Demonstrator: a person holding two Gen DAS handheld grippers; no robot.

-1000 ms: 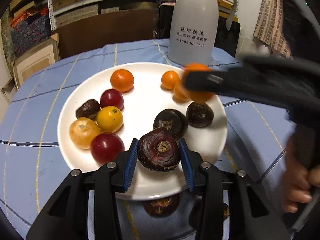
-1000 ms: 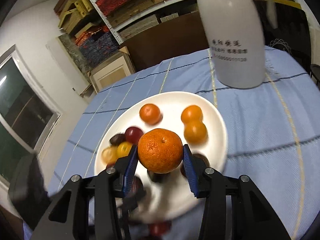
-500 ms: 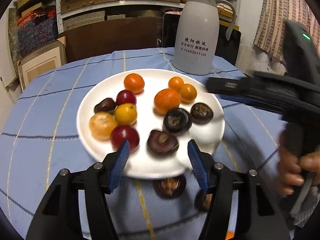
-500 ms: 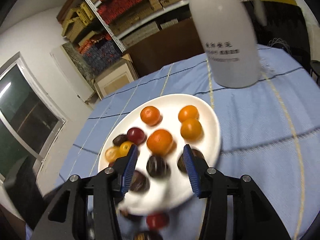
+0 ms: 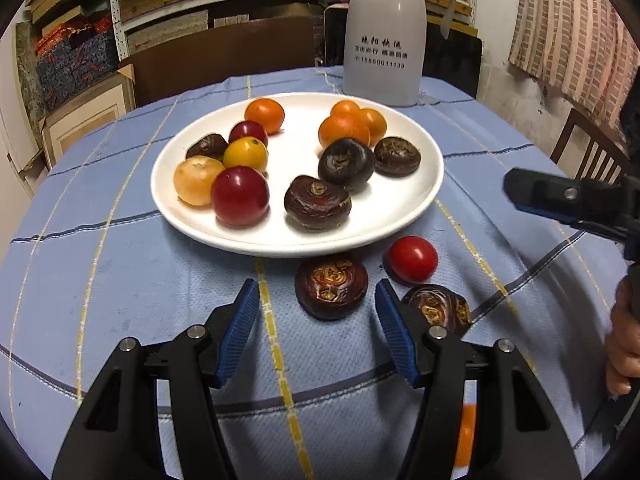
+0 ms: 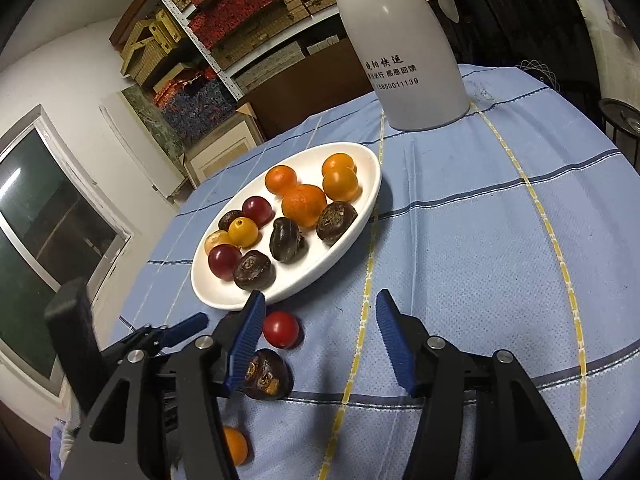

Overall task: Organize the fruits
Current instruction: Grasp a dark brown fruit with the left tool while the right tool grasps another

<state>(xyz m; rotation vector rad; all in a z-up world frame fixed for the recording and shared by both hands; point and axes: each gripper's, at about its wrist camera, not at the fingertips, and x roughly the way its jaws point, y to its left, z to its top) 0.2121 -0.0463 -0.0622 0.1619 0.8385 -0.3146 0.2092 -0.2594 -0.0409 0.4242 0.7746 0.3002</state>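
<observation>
A small orange fruit [image 6: 235,445] lies half hidden behind the black frame of the right gripper [image 6: 320,322] near the table's front edge, and in the left wrist view only a sliver of it shows. The top of the tall matte white plastic jug [image 5: 383,36] is cut off, and a hand [image 5: 622,344] at that view's right border is largely out of frame. On the round glossy white plate [image 5: 416,204] sit twelve pieces: four smooth orange fruits, three wrinkled dark-brown flattened water chestnuts in front of them, a fourth chestnut tucked behind the tomatoes, two shiny red cherry tomatoes, one yellow and one pale amber. Off the plate, on the woven blue cloth with yellow and dark stripes [image 5: 120,280], rest two more chestnuts [image 5: 331,286] and one red cherry tomato [image 5: 413,259]. The left gripper [image 5: 318,306], its ribbed blue pads spread, holds nothing; one chestnut lies between its tips, untouched. The right gripper's jaws have just been opening and are empty.
</observation>
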